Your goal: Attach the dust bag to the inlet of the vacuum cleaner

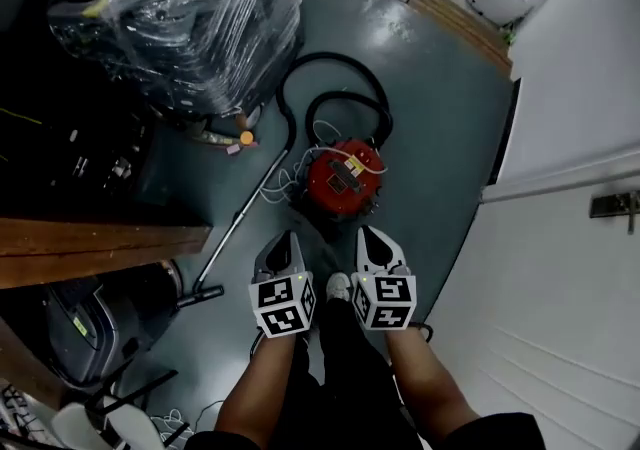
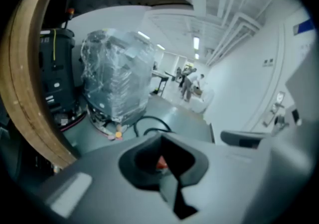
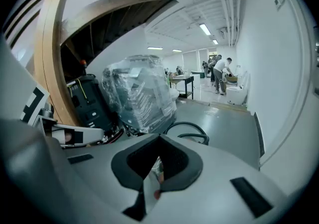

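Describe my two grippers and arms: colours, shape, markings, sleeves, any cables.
The left gripper and right gripper are pale grey tapered shells with black padded jaw linings. Each carries a white cube printed with black square markers. No cables show. The forearms are bare below dark short sleeves.

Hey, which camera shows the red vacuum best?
The head view: the vacuum shows whole, from above. Both gripper views show at most a red sliver of it low in frame, plus its hose.
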`<action>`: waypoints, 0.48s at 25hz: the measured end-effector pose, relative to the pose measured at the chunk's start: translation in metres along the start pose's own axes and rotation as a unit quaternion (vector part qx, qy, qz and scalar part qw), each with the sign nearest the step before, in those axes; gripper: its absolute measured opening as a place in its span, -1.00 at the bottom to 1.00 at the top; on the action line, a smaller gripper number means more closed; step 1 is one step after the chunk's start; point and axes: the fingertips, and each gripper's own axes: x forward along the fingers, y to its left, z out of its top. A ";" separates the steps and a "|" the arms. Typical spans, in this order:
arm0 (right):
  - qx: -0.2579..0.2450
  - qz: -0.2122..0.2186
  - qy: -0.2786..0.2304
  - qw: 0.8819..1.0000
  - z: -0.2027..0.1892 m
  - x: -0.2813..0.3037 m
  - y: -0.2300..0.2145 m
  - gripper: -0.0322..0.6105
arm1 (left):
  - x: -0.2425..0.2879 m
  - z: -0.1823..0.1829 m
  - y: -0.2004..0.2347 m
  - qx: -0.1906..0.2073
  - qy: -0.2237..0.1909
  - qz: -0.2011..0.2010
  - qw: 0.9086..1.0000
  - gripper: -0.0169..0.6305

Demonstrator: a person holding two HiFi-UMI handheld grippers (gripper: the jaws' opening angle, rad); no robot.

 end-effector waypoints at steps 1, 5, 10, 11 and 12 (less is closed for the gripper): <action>0.005 0.002 -0.009 1.000 0.014 -0.016 0.008 -0.90 | -0.017 0.014 -0.005 0.004 -0.002 -0.003 1.000 -0.95; 0.015 0.018 -0.050 0.998 0.071 -0.063 0.040 -0.90 | -0.071 0.080 -0.017 0.029 -0.037 -0.004 0.999 -0.95; 0.008 0.044 -0.091 0.995 0.130 -0.106 0.074 -0.90 | -0.131 0.160 -0.035 0.041 -0.100 -0.013 0.994 -0.95; 0.006 0.049 -0.100 0.994 0.142 -0.112 0.079 -0.90 | -0.141 0.174 -0.038 0.044 -0.112 -0.018 0.993 -0.95; 0.004 0.054 -0.111 0.992 0.156 -0.118 0.085 -0.90 | -0.150 0.188 -0.041 0.050 -0.123 -0.021 0.991 -0.95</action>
